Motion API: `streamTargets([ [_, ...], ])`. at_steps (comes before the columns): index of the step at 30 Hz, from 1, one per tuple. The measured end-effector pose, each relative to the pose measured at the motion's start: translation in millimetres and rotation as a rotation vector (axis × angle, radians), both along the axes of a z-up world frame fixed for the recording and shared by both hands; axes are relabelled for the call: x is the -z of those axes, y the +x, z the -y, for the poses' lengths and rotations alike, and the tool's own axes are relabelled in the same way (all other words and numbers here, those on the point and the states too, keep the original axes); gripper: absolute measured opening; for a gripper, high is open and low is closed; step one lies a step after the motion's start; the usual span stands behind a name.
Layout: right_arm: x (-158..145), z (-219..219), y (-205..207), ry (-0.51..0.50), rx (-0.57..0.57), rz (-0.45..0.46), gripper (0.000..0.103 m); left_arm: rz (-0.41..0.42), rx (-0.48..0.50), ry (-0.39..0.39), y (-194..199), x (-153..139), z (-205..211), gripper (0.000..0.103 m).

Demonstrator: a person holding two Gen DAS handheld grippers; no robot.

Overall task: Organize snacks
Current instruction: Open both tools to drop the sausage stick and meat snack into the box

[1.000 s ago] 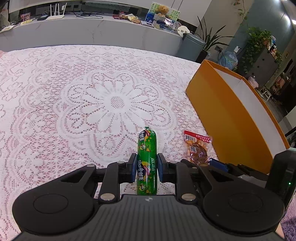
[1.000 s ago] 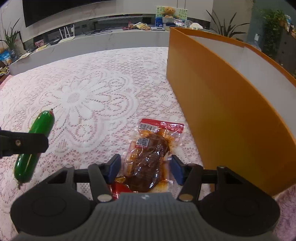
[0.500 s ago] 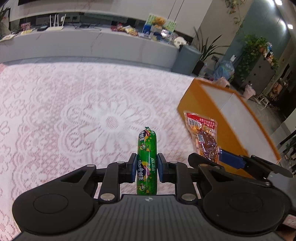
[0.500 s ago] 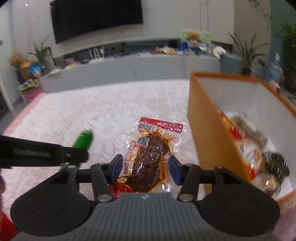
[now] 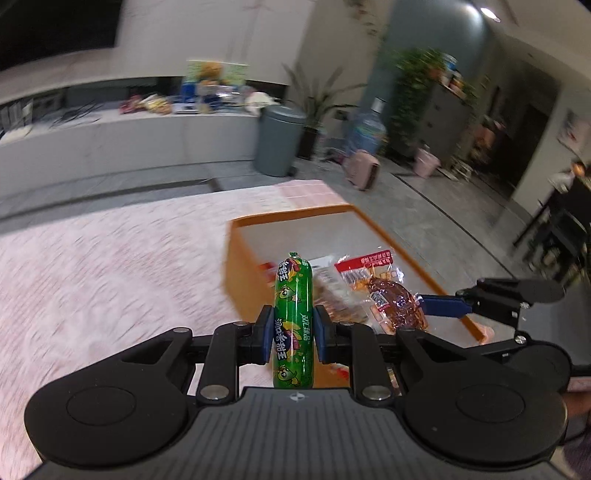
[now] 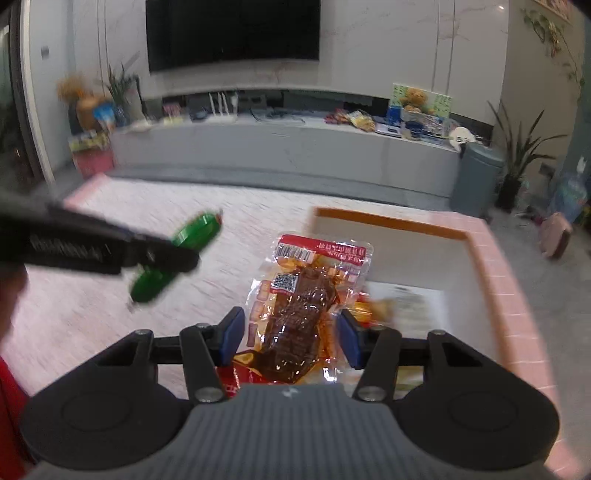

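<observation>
My left gripper (image 5: 293, 334) is shut on a green sausage stick (image 5: 293, 295), held in the air at the near left edge of the orange box (image 5: 236, 280). My right gripper (image 6: 291, 336) is shut on a clear packet of brown braised meat (image 6: 303, 302) with a red top strip, held above the box's open white inside (image 6: 413, 258). The right gripper and its packet (image 5: 391, 295) show in the left wrist view over the box. The left gripper with the sausage (image 6: 177, 258) shows at the left of the right wrist view. Several snack packets lie in the box.
The box stands on a table with a pink lace cloth (image 5: 110, 266). Beyond the table are a long grey counter (image 6: 280, 147) with clutter, a grey bin (image 5: 280, 140), potted plants and a wall TV (image 6: 232, 33).
Both grippers have lifted their snacks off the cloth and carried them up and toward the orange box. The views now look down into the box from above.
</observation>
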State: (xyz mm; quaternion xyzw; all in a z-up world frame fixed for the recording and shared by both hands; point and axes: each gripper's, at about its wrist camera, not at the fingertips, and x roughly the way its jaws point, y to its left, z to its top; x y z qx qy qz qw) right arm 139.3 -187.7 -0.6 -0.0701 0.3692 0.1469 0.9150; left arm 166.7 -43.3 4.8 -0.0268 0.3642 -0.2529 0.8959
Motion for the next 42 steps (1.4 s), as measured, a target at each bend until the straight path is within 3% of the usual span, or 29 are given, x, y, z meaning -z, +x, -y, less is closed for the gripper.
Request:
streamTargets([
  [3,7.7,33.0,13.4,-0.046,0.012,-0.042,0.053,-0.002,0.068,0.038,11.6,6.9,40.9,0.024],
  [9,32.8,69.9,39.0,-0.045,0.015,-0.151,0.053,-0.055,0.163,0.113,38.8,35.7,98.7,0.024],
  [14,49.3,74.0,56.3,-0.057,0.003,-0.184,0.054,-0.093,0.205,0.272,58.6,63.3,133.8,0.024],
  [26,78.5,75.1,77.1,-0.082,-0.047,-0.253,0.055,-0.108,0.226,0.528,72.9,97.5,154.9,0.025],
  [30,81.9,74.3,78.2,-0.083,-0.028,-0.266,0.057,-0.105,0.222,0.533,71.3,98.7,152.2,0.026],
  [33,83.1,74.3,76.9,-0.077,-0.016,-0.271,0.058,-0.091,0.225,0.523,68.5,94.7,150.3,0.036],
  [36,82.7,73.0,75.5,-0.086,-0.006,-0.272,0.059,-0.079,0.221,0.51,64.9,86.7,146.7,0.037],
  [42,68.1,65.7,64.1,-0.091,0.005,-0.239,0.078,-0.024,0.204,0.445,44.1,57.3,129.5,0.045],
])
